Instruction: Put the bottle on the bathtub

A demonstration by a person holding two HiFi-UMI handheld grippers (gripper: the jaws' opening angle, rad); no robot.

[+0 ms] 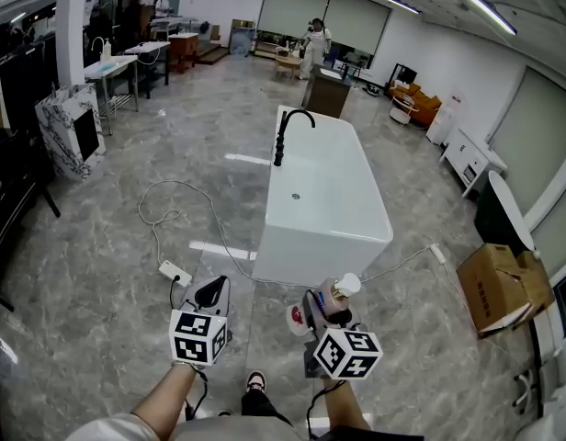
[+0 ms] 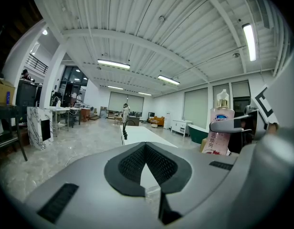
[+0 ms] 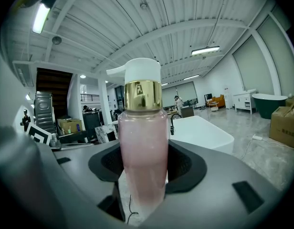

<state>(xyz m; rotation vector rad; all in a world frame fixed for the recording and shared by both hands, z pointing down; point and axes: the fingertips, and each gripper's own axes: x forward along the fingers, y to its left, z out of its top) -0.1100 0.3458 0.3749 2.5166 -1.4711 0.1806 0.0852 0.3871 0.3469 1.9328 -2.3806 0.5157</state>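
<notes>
A long white bathtub (image 1: 324, 200) stands alone on the grey marbled floor (image 1: 108, 265), with a black faucet (image 1: 288, 131) arching over its far left rim and a white power strip (image 1: 175, 272) lying on the floor off its near left corner. Short of the tub's near end the two hand-held tools sit side by side: the left gripper (image 1: 210, 292) has its jaws closed together on nothing, and the right gripper (image 1: 325, 309) is clamped round the bottle (image 3: 142, 147). The bottle is pink and translucent, with a gold collar and a white pump cap, and it stands upright between the right jaws, in the air and not yet on the tub.
</notes>
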